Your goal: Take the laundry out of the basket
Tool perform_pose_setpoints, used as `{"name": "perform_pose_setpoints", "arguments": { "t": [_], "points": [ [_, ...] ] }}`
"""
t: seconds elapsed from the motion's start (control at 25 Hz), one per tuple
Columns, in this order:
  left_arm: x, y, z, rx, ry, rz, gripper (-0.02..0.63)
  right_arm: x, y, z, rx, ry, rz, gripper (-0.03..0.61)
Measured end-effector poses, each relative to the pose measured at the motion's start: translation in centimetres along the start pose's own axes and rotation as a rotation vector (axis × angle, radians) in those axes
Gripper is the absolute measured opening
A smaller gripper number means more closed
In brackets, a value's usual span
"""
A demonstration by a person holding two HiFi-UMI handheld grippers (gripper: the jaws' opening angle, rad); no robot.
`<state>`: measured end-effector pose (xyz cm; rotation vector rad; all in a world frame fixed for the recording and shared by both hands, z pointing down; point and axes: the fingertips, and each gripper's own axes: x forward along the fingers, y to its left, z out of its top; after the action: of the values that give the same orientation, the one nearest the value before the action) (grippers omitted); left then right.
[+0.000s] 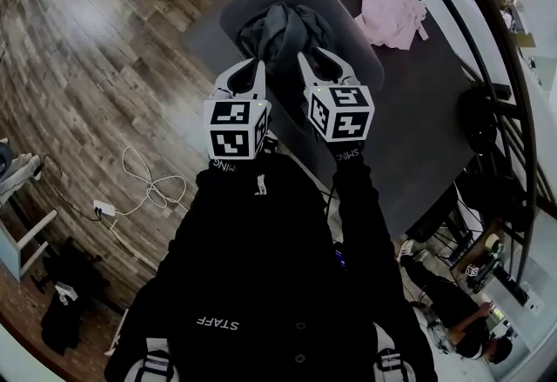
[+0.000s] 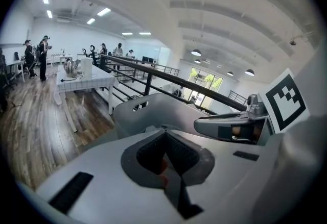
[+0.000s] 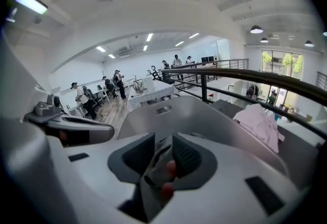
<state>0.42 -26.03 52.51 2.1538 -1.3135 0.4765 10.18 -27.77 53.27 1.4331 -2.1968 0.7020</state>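
Just ahead of the left tongs [image 1: 258, 67] and the right tongs [image 1: 310, 54], one smooth grey plastic basket [image 1: 348, 28] with rounded corners and a slotted handle is seen on a dark matte table [image 1: 418, 119]. One crumpled dark grey garment [image 1: 278, 28] is heaped inside it. The left tongs are closed narrowly on a fold of it. The right tongs are opening, their ribbed pads parting around soft cloth. Beyond the right tongs, one rumpled pink garment [image 1: 392, 6] is spread on open tabletop, clear of the basket's rim.

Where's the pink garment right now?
Head view, upper right: the pink garment lies on the dark table, just right of the grey basket holding the dark grey garment.
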Motion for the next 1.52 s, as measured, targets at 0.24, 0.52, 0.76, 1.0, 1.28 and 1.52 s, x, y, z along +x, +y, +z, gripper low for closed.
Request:
{"name": "perform_pose_setpoints", "arguments": {
  "t": [0.24,0.52,0.76,1.0,1.28,1.52],
  "points": [
    [1.0,0.6,-0.1,-0.025,0.024,0.009,0.002,3.0,-0.4,-2.2,0.020,0.100,0.048,0.199],
    [2.2,0.4,-0.4,-0.042,0.030,-0.019,0.002,7.2,-2.3,-5.8,0.031,0.247,0.097,0.340],
    [2.8,0.5,-1.3,-0.051,0.051,-0.017,0.002,9.6,-3.8,-8.1,0.035,0.327,0.074,0.371],
    [3.9,0.4,-1.6,-0.058,0.074,-0.005,0.002,11.1,-5.2,-9.8,0.066,0.354,0.042,0.394],
    [4.3,1.7,-0.4,-0.068,0.092,0.031,0.002,13.1,-5.6,-11.0,0.056,0.447,0.086,0.525],
    [4.7,2.8,0.2,-0.072,0.081,0.041,0.002,15.8,-6.3,-14.5,0.074,0.593,0.110,0.580]
  ]
}}
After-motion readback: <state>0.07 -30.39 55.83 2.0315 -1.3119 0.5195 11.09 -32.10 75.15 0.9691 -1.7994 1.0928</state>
